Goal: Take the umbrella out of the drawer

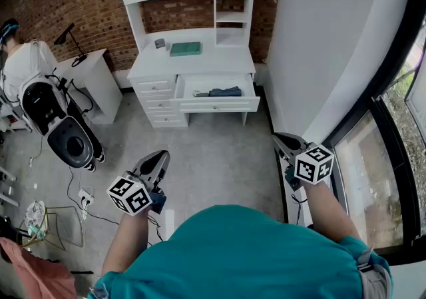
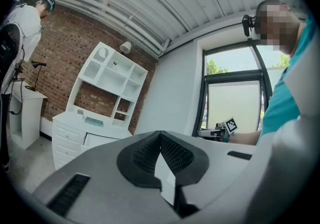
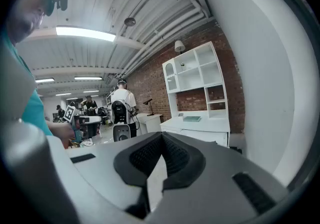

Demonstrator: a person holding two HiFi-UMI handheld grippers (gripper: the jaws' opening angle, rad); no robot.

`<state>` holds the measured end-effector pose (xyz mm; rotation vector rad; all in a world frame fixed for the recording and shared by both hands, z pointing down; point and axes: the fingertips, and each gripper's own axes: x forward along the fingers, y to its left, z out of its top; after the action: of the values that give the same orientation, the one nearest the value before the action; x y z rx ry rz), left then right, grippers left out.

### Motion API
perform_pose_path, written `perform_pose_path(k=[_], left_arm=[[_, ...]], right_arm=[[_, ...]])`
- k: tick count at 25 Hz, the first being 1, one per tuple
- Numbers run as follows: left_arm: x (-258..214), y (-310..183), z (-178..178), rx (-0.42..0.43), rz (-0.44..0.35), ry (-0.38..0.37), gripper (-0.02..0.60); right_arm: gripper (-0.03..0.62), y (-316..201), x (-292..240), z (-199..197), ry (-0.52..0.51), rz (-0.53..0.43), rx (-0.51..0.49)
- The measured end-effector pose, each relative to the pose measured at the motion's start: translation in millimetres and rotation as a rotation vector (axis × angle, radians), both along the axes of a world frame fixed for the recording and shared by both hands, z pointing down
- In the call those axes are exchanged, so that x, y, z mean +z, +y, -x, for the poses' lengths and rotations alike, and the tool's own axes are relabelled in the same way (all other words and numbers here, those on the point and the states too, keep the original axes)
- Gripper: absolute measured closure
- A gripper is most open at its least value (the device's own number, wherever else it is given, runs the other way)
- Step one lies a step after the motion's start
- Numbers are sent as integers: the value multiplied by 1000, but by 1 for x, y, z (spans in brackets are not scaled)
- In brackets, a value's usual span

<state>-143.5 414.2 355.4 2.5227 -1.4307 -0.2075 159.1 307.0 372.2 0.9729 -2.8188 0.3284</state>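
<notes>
Head view: white wooden desk (image 1: 200,61) w/ open drawer (image 1: 216,104), dark-blue folded umbrella (image 1: 225,92) inside; left gripper (image 1: 158,158), right gripper (image 1: 281,139): 2 prs jaws together, empty.

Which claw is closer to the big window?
Right. The right claw hangs close beside the window. In the head view, the left claw is well off to the window's left, much farther away.
</notes>
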Motion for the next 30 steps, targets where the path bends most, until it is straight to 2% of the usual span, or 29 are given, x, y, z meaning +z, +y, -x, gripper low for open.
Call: perform_pose_path(k=[9, 13, 30], left_arm=[[0, -5, -8, -11, -2, 18, 566], [0, -8, -16, -13, -3, 20, 566], [1, -36, -103, 1, -8, 29, 566]], right_arm=[[574, -5, -5, -7, 10, -4, -13], [572, -8, -9, -14, -15, 1, -14], [572, -24, -14, -78, -21, -16, -47]])
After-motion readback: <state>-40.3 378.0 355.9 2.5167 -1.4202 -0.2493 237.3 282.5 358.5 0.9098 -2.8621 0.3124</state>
